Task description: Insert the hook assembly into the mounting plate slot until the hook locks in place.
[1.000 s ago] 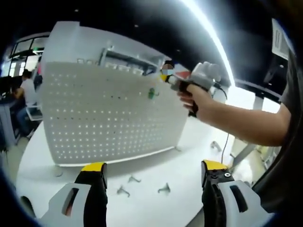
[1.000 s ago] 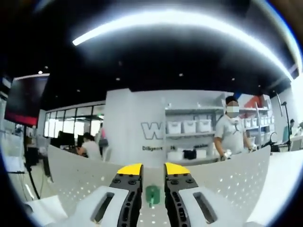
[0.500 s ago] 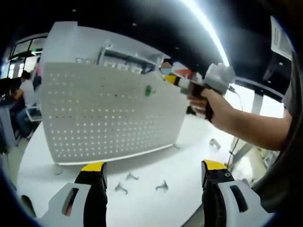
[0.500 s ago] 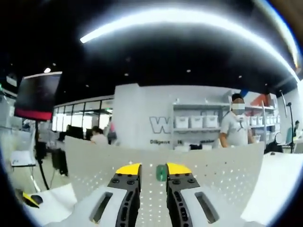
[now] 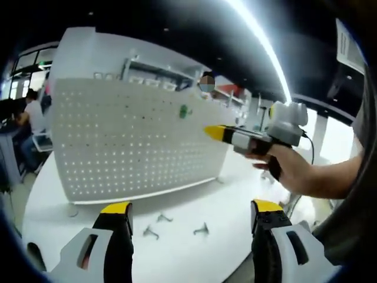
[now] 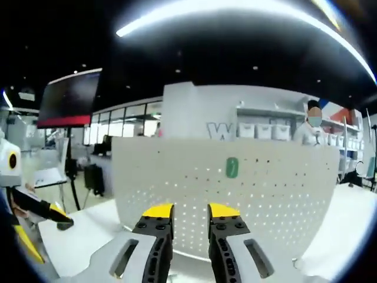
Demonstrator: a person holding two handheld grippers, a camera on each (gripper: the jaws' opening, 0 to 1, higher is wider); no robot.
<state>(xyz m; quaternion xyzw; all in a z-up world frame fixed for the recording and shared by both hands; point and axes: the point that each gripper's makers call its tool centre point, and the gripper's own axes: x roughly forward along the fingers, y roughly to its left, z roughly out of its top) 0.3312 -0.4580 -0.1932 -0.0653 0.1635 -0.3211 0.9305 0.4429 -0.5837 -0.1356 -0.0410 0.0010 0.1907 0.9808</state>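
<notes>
— What am I looking at on my left gripper?

— Two pale grey jaws are rising from the bottom, each wearing a yellow cap over a black inner face. I'm seeing a long dark slot in each grey shell and small screws near the right cap.

— And the right gripper?

— Same build: yellow tips, black faces showing screw heads, slotted grey shells. From the left gripper view it's showing a yellow nose, black middle, grey-white body and a black cable trailing behind. A dark short sleeve is showing at the edge.
</notes>
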